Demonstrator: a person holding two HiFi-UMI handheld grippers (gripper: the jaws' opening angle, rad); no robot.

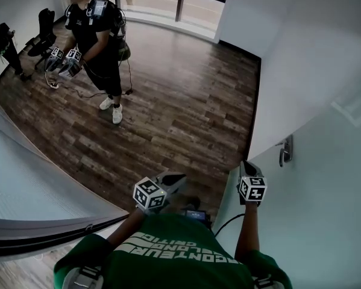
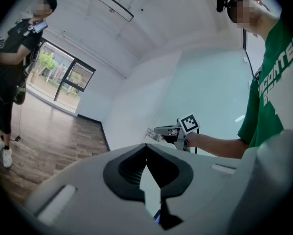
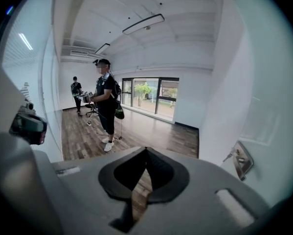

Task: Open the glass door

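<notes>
Left gripper (image 2: pixel 146 147): the two dark, curved jaws meet at their tips, closed with nothing between them, and are set in a smooth, moulded grey plastic shell. Right gripper (image 3: pixel 146 151): the jaws are likewise closed and empty, with the same matte black pads and grey body. Each gripper carries a white marker cube (image 1: pixel 150 194) printed with black square patterns. The wearer's green shirt (image 2: pixel 276 97) bears white block lettering, of which "CONTEU" can be read in the left gripper view; the rest is cut off. The frosted, pale blue-green glass door (image 1: pixel 325 221) fills the right side of the head view. Its flat metal handle plate (image 1: pixel 285 150) lies just beyond and to the right of the right gripper, near it but apart. In the right gripper view the plate sits to the right of the jaws, not between them. A smooth white wall (image 1: pixel 288 47) adjoins the door. A second pale frosted panel with a dark curved edge (image 1: pixel 29 191) occupies the lower left. The brown wood-plank floor (image 1: pixel 180 107) shows a streaked grain. On it stands a second person in black clothes and white shoes (image 1: pixel 96 35), holding two more cube-marked grippers. Behind them are a black office chair (image 1: pixel 44 29) and a dark-framed window (image 1: pixel 180 2).
</notes>
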